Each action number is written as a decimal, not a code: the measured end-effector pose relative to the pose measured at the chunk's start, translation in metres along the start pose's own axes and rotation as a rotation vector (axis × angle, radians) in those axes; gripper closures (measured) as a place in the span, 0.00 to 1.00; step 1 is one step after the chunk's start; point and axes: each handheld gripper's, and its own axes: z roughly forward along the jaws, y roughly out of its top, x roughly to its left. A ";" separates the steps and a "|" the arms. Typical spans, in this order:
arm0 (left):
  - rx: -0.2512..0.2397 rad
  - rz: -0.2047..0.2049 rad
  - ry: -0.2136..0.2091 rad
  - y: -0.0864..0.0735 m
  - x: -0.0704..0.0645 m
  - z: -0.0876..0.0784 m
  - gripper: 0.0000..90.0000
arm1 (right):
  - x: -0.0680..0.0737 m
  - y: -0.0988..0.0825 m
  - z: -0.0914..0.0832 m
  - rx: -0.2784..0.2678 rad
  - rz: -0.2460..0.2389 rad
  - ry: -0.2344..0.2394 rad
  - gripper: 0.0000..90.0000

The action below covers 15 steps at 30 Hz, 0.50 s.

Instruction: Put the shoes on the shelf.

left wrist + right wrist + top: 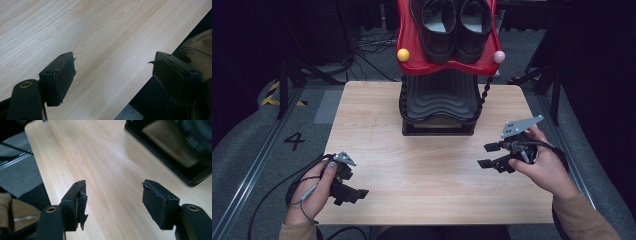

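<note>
- Shoes (455, 27), a glossy black pair, sat toes toward the person on a red tray (412, 62) atop a black ribbed stand (439, 102) at the table's (422, 165) far middle.
- Right gripper (487, 155) lay nearer the stand, jaws wide apart, holding nothing.
- Left gripper (360, 193) rested low at the near edge, equally open and empty.
- Pale wood grain ran under both.

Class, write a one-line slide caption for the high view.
Two open hand-held grippers, left and right, rest apart on a wooden table before a red shoe rack.
</note>
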 end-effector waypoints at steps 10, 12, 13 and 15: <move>0.005 -0.004 0.010 -0.002 0.002 0.001 0.21 | -0.009 -0.039 0.045 0.056 0.013 0.062 0.40; 0.005 -0.011 -0.004 -0.002 0.002 0.002 0.21 | -0.011 -0.043 0.055 0.102 -0.012 0.061 0.39; 0.005 -0.011 -0.002 -0.002 0.002 0.002 0.21 | -0.011 -0.043 0.056 0.100 -0.008 0.059 0.37; 0.011 -0.010 -0.004 -0.002 0.002 0.003 0.21 | -0.013 -0.044 0.058 0.110 -0.006 0.056 0.37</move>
